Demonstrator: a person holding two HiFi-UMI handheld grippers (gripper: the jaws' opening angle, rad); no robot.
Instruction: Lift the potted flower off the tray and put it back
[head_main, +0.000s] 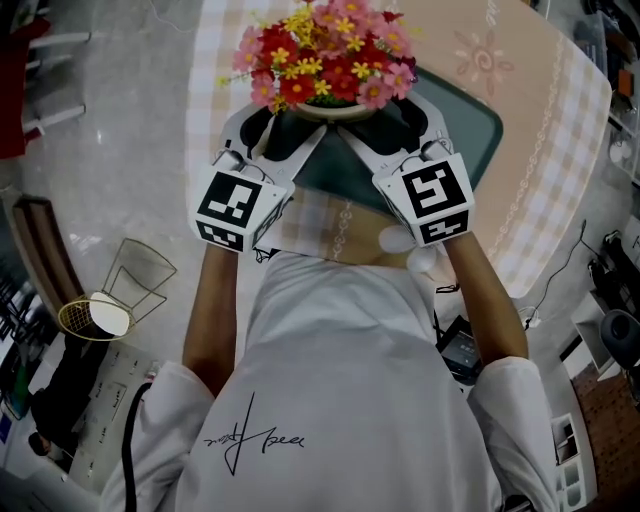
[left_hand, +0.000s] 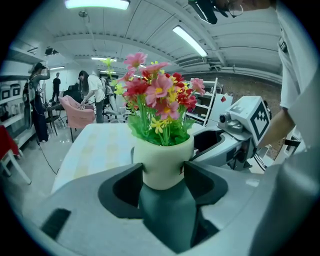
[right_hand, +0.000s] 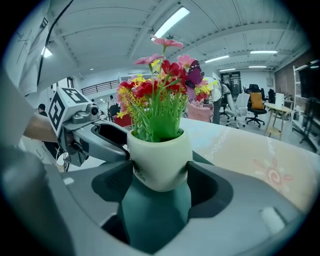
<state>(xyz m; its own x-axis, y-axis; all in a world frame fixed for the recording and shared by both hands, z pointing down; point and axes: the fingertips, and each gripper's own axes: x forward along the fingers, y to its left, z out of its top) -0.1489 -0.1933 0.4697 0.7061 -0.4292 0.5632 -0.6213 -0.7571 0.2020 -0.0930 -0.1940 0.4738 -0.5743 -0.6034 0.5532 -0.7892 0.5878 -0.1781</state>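
Observation:
The potted flower is a white pot (left_hand: 162, 162) with red, pink and yellow blooms (head_main: 328, 50). It is over the dark green tray (head_main: 470, 130) on the table. My left gripper (head_main: 283, 128) clasps the pot from the left and my right gripper (head_main: 390, 125) from the right. In the left gripper view the gripper (left_hand: 163, 172) has both pads pressed against the pot's sides. The right gripper view shows the same grip (right_hand: 160, 170) on the pot (right_hand: 160, 160), with green tray (right_hand: 155, 215) below it. I cannot tell whether the pot's base touches the tray.
The table (head_main: 560, 120) has a pale checked cloth and ends close to my body. A wire basket (head_main: 125, 290) stands on the floor at the left. People and a pink chair (left_hand: 77, 112) are far behind the table.

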